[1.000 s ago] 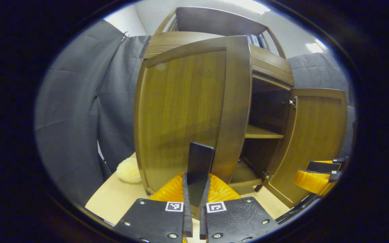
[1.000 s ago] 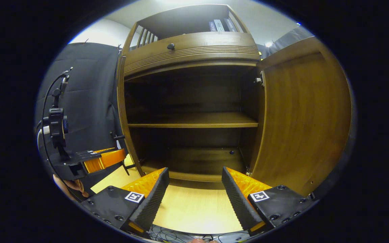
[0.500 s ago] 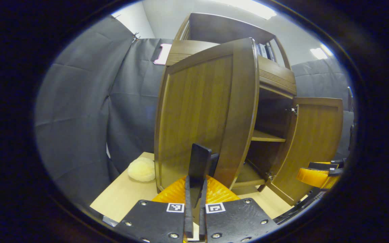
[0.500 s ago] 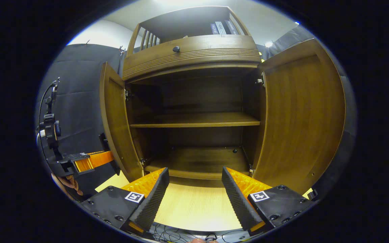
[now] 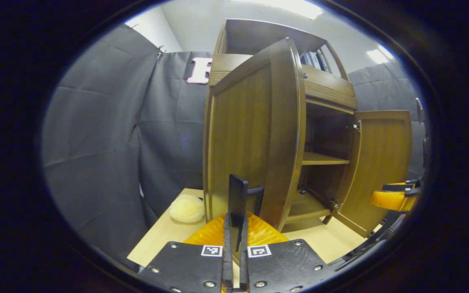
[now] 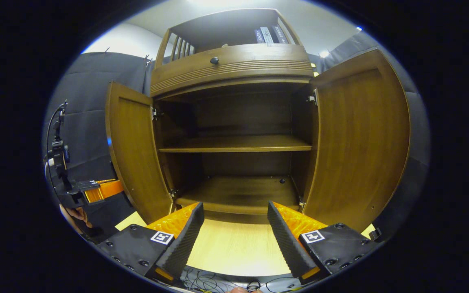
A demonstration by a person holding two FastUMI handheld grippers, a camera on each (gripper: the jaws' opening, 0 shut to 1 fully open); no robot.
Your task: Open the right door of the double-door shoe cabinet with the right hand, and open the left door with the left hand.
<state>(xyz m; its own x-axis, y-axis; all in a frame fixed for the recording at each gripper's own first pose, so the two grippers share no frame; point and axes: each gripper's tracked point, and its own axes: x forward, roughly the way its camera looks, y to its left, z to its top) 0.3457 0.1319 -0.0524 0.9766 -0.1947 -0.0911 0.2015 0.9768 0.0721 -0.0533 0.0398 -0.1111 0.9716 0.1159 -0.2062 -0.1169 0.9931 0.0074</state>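
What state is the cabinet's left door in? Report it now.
Open. The brown wooden left door stands swung out from the brown wooden shoe cabinet, baring both inner shelves; the left tool is shut on its handle.

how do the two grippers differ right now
The left gripper has its fingers closed on the left door's handle; the right gripper is open, holding nothing. The left touches its door; the right sits clear of the right door. Both point toward the shoe cabinet.

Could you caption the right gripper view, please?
Open right gripper faces the shoe cabinet, left door and right door open.
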